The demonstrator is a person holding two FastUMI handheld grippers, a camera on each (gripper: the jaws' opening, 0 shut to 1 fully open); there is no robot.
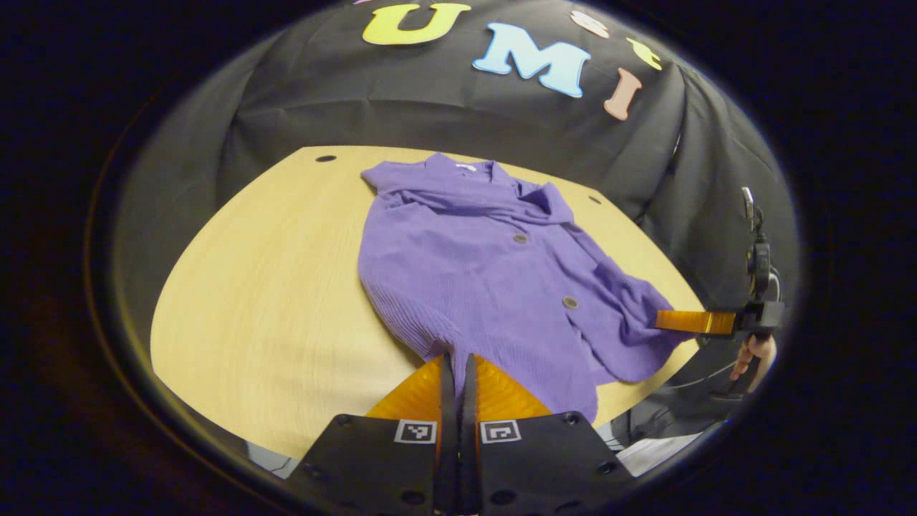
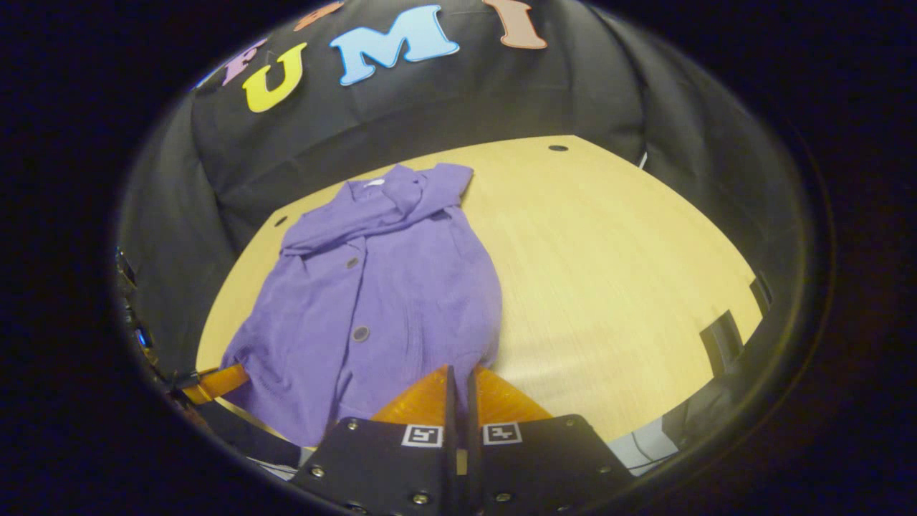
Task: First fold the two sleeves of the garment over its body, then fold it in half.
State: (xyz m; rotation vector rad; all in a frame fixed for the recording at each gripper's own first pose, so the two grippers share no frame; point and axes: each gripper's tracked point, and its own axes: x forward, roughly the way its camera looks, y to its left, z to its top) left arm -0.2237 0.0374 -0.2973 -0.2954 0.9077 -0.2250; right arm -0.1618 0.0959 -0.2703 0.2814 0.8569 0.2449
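- The purple cardigan [image 1: 494,279] lay flat on the table [image 1: 272,287], soft, limp knit.
- Your left gripper [image 1: 458,358] and right gripper [image 2: 458,373] pinched its hem corners, jaws nearly closed.
- Lifted together, it looked likely to drape and sag.

left gripper view low over the near table [image 1: 272,287] edge, right gripper view likewise, both facing the purple cardigan [image 2: 372,301] ahead, shared

Both tongs, left [image 1: 458,358] and right [image 2: 458,369], closed (fingers together).
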